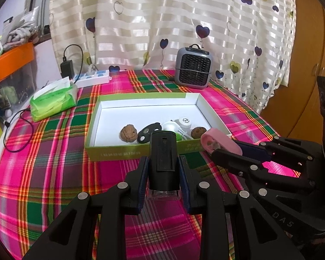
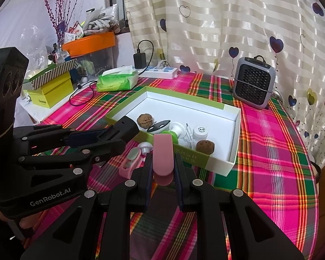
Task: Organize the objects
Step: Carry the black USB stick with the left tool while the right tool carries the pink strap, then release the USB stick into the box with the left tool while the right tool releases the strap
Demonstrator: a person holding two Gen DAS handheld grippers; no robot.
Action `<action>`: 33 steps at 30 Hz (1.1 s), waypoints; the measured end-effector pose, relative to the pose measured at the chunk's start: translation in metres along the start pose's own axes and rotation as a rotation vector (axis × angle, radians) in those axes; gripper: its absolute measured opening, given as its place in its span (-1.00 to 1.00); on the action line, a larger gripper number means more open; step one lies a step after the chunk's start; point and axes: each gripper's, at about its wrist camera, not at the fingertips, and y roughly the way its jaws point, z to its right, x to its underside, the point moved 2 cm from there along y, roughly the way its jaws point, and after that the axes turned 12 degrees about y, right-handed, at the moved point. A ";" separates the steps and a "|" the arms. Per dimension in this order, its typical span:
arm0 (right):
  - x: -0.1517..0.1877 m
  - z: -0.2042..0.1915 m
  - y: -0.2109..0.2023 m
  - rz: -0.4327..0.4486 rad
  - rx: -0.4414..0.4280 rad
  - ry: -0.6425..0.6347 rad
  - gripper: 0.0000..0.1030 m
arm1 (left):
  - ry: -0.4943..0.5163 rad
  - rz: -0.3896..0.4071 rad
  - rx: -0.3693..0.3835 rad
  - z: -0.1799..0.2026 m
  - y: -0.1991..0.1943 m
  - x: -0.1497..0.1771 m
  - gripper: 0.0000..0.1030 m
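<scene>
Now black device being clamped by left gripper, pink case by right gripper; box at twelve o'clock; release inside likely needed next.

heart curtain – plaid tablecloth, wood cabinet

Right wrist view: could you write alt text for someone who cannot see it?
A black right gripper clamps a pink case near the front wall of an open green-and-white box holding two walnuts and small white items. At left, the left gripper holds a black device over a plaid tablecloth.
</scene>
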 end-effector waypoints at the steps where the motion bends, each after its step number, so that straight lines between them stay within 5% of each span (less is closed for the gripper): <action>1: -0.002 0.001 0.002 0.001 0.000 -0.001 -0.63 | 0.000 -0.002 0.001 -0.002 0.002 -0.002 -0.51; 33: -0.049 0.030 0.059 -0.039 0.021 -0.019 -0.63 | 0.018 -0.041 -0.056 -0.049 0.061 -0.036 -0.51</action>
